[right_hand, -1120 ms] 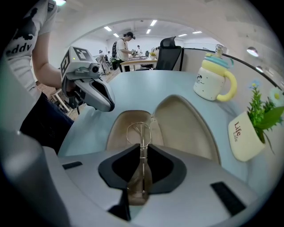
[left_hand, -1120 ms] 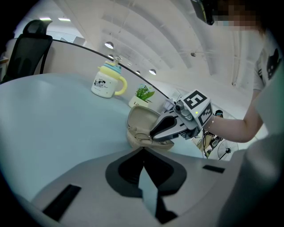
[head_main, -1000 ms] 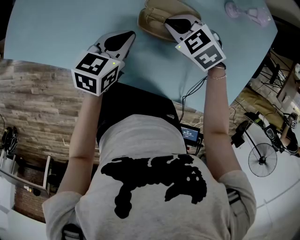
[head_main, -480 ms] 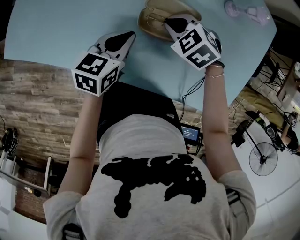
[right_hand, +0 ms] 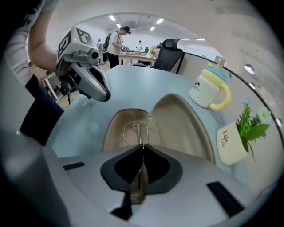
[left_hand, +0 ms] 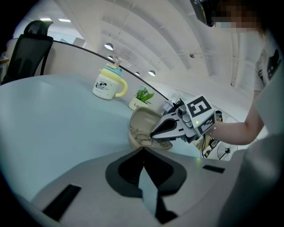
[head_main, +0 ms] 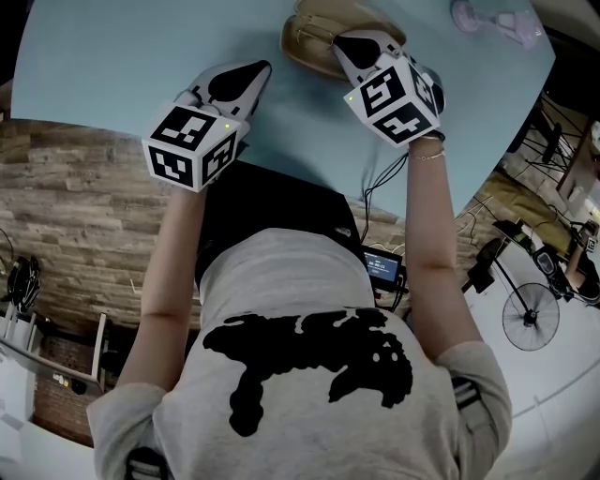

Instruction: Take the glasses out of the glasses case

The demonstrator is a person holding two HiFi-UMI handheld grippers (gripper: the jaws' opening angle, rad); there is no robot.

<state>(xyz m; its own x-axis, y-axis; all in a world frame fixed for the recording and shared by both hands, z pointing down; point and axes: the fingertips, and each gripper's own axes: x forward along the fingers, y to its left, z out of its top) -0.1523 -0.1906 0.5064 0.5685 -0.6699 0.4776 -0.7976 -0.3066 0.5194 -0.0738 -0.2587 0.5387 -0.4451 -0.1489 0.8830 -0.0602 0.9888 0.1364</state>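
Observation:
An open beige glasses case (right_hand: 116,131) lies on the pale blue table (head_main: 122,56), its lid (right_hand: 182,124) swung back to the right. Thin wire-framed glasses (right_hand: 134,132) sit in the case's base. My right gripper (right_hand: 143,146) points steeply down into the case and is shut on the near edge of the glasses frame. In the head view the right gripper (head_main: 342,42) is over the case (head_main: 309,33). My left gripper (head_main: 261,70) rests to the left of the case, shut with nothing in it. The left gripper view shows the case (left_hand: 143,124) just beyond its tips.
A white and yellow mug (right_hand: 208,91) and a small potted plant (right_hand: 235,139) stand behind the case. A pale purple object (head_main: 492,23) lies at the table's far right. An office chair (right_hand: 171,53) stands past the table's far edge.
My right gripper has rolled and tipped a little over the case, its marker cube turning. The left gripper has stayed where it was.

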